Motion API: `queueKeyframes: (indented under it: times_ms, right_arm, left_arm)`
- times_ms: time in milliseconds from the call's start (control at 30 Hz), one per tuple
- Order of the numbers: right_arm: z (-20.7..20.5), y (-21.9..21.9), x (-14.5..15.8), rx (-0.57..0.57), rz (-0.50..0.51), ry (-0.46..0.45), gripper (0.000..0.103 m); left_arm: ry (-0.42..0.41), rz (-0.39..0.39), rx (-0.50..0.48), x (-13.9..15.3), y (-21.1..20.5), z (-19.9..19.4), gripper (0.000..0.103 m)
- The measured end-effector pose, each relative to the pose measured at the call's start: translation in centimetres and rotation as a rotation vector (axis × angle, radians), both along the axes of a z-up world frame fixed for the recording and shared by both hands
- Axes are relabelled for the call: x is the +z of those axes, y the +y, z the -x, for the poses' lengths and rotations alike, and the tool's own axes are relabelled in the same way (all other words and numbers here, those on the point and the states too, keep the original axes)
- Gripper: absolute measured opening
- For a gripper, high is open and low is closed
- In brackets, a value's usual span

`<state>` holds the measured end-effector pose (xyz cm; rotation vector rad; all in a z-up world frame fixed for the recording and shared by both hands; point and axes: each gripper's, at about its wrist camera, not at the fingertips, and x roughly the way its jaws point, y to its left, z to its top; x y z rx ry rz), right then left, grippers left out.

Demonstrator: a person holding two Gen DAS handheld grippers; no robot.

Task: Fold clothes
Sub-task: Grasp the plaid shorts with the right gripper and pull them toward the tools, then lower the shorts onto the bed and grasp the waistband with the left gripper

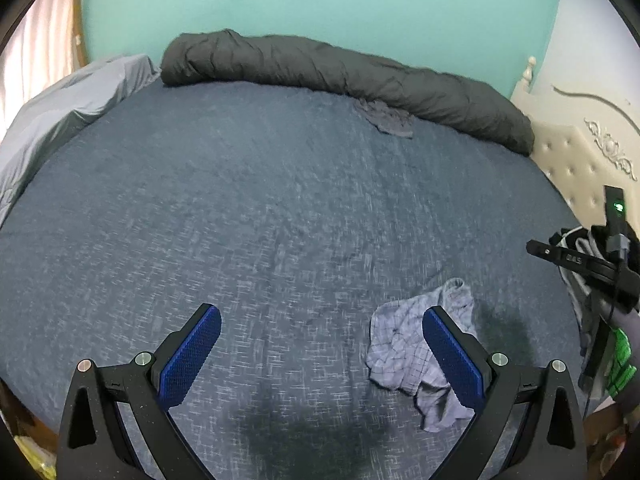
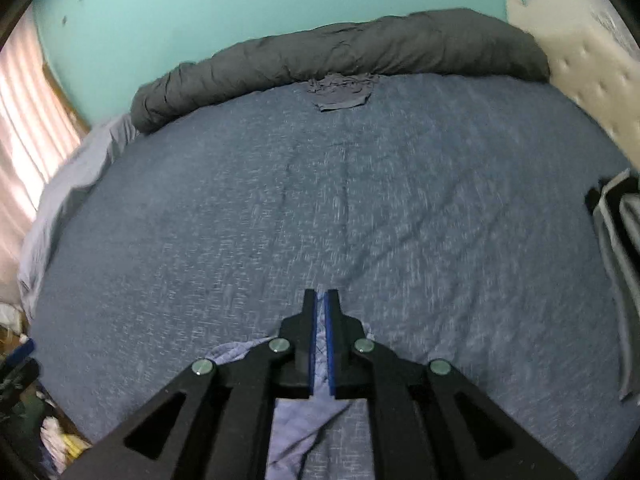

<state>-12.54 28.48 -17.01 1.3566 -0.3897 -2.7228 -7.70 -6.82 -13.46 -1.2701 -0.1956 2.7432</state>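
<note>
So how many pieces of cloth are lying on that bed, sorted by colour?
Pale blue checked garment, pinched in the right claw: 1
Crumpled slate-blue garment: 1
Dark grey rolled duvet: 1
Light grey pillow: 1
Total: 4
The stack at the right edge is too cut off to count.

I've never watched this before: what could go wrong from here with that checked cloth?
The right tongs pinch only a thin bit of the checked cloth, so it may slip free. The cloth is crumpled, so folds could come out uneven. The left tongs are open and hold nothing, so the far side may drag.
</note>
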Motion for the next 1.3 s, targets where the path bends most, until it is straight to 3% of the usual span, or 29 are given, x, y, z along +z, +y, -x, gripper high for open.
queueKeyframes:
  times_ms: [133, 267, 533, 667, 867, 1133, 1300]
  right_arm:
    - [-1.2, -0.7, -3.2, 0.075, 0.088, -0.078, 0.009]
    - [-1.9, -2.8, -6.4, 0.159, 0.111, -0.144, 0.009]
    - [-2.0, -5.0, -9.4, 0.172, 0.176, -0.212, 0.012]
    - [-2.6, -5.1, -10.2, 0.170, 0.193, -0.219, 0.034]
    - [-3.0, -4.5, -10.3, 0.150, 0.207, -0.219, 0.034]
    - [-3.3, -4.0, -10.1, 0.151, 0.220, -0.218, 0.034]
    - [-3.1, -4.7, -10.3, 0.167, 0.209, -0.228, 0.035]
  left_arm:
    - [-0.040, 0.037, -0.051, -2.9, 2.2, 1.6, 0.103]
    - [-0.093, 0.059, -0.110, -6.0, 4.5, 2.4, 0.103]
    - [-0.115, 0.063, -0.206, -9.1, 7.2, 2.6, 0.101]
    - [-0.132, 0.066, -0.242, -10.2, 8.1, 3.0, 0.091]
    - [-0.170, 0.082, -0.314, -11.5, 9.7, 3.3, 0.076]
    - [-0.215, 0.066, -0.352, -13.2, 10.9, 3.5, 0.072]
    - [-0.243, 0.065, -0.369, -14.2, 11.5, 3.6, 0.049]
